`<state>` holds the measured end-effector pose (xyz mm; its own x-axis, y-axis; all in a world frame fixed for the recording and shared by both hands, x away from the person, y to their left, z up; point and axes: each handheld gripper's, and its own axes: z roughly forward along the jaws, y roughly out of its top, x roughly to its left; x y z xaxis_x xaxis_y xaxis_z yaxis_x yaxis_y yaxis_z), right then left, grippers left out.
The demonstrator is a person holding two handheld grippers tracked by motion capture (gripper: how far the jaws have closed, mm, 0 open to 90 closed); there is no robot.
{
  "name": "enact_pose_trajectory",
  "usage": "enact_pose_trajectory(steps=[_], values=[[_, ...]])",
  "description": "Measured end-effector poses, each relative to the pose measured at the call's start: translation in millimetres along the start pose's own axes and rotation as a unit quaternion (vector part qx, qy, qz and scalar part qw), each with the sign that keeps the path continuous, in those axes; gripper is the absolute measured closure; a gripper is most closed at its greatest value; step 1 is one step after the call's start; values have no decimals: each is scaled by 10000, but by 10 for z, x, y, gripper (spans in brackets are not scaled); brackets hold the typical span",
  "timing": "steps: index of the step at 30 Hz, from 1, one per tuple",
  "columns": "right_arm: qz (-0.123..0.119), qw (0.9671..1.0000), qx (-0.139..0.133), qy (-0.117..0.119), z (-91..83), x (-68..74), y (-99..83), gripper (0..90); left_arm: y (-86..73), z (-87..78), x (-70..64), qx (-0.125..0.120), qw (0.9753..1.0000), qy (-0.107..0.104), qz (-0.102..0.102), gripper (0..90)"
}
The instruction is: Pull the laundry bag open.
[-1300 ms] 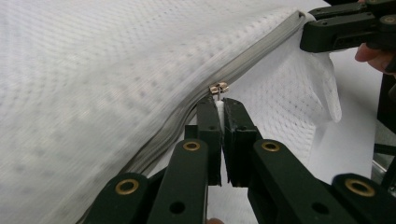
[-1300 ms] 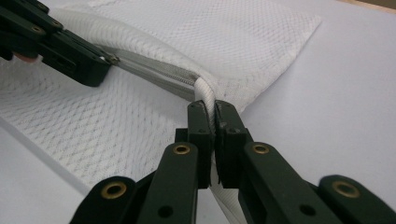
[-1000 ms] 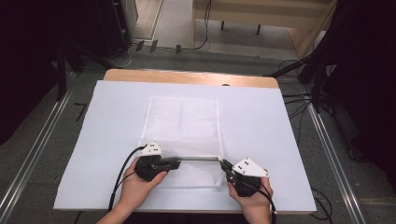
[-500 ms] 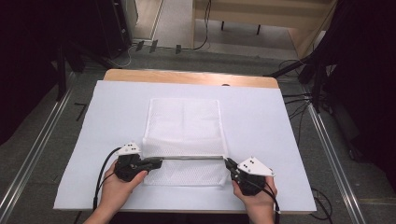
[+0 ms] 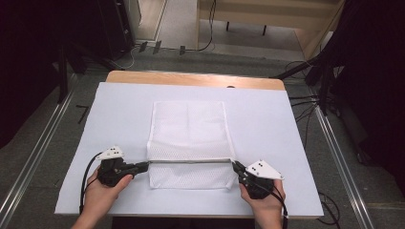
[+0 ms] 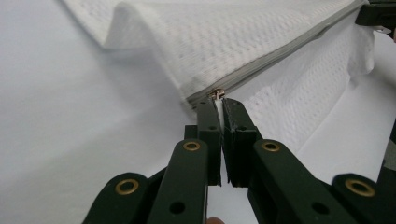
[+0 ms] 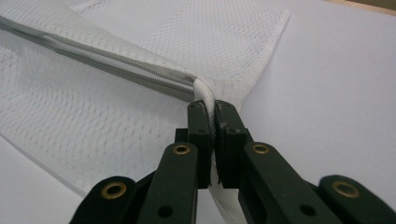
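A white mesh zip bag (image 5: 188, 129) lies flat in the middle of the white table cover. Its grey zipper (image 5: 191, 161) runs across near the front and is lifted taut between both grippers. My left gripper (image 5: 146, 164) is shut at the zipper's left end, and in the left gripper view its jaws (image 6: 217, 100) pinch the small metal zipper pull (image 6: 216, 93). My right gripper (image 5: 235, 165) is shut on the bag's right corner; in the right gripper view the jaws (image 7: 208, 109) clamp a fold of mesh beside the zipper (image 7: 116, 60).
The white cover (image 5: 286, 133) lies over a wooden table whose far edge (image 5: 191, 78) shows bare. Cables (image 5: 305, 102) trail on the floor at the right, and metal rails run along both sides. Dark equipment stands at the far left.
My left gripper has slid leftwards along the zipper line to the bag's left edge. The right gripper shifted slightly right and kept its hold on the corner.
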<state>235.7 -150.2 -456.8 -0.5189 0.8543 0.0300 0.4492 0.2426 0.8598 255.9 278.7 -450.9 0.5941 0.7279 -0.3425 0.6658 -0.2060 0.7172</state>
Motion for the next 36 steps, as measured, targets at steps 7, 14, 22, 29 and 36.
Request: enact_pose_trajectory(steps=[7,14,22,29,36], values=[[-27,10000,-11,46,-1,28,8,878,-16,-52,22,-23,10000,59,-13,875],[108,9998,8,149,3,-2,-11,876,-48,-183,205,-869,9952,425,-123,493],[98,9995,26,297,1,-3,-32,872,-71,-232,264,-1261,9900,601,-191,368],[91,9992,155,350,17,5,-53,871,-94,-65,103,-736,9965,392,-41,530],[134,9988,211,419,27,2,-77,695,-94,-86,86,-783,9960,427,-16,561]])
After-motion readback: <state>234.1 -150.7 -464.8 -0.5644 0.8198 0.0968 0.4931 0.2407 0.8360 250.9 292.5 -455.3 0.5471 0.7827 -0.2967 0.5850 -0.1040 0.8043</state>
